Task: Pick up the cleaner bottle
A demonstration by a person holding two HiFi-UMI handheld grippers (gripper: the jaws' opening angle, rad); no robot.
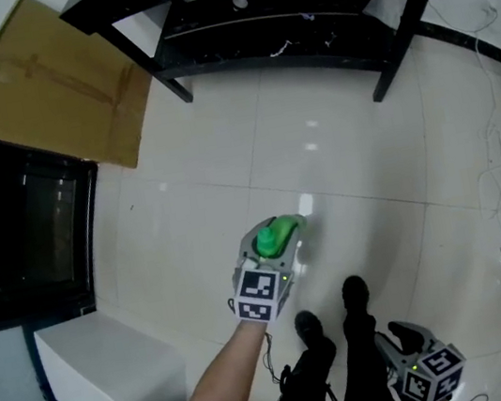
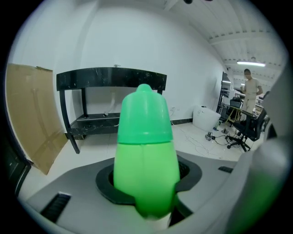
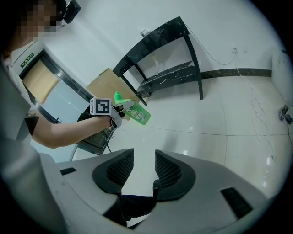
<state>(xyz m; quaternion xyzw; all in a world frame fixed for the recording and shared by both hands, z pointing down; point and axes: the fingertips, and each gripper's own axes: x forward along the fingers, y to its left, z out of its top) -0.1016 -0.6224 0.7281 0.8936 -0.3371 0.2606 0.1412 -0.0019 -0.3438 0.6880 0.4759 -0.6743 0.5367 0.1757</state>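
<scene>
I have the bottle [image 2: 145,155] in my left gripper [image 1: 278,249]; table [image 1: 295,8] beyond it, cardboard [image 1: 51,90] left of that, my right gripper [image 1: 402,341] low right.

I see a glossy green plastic bottle [image 2: 145,155], shiny pale floor tiles [image 1: 347,150], matt brown cardboard [image 1: 51,85], and ribbed black pads [image 3: 170,171] on the matt grey right gripper [image 3: 144,154].

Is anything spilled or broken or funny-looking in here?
Nothing is spilled or broken. The green cleaner bottle has its cap on and is held off the floor in the left hand-held gripper. The only odd thing is a flat cardboard sheet propped up beside the black table.
</scene>
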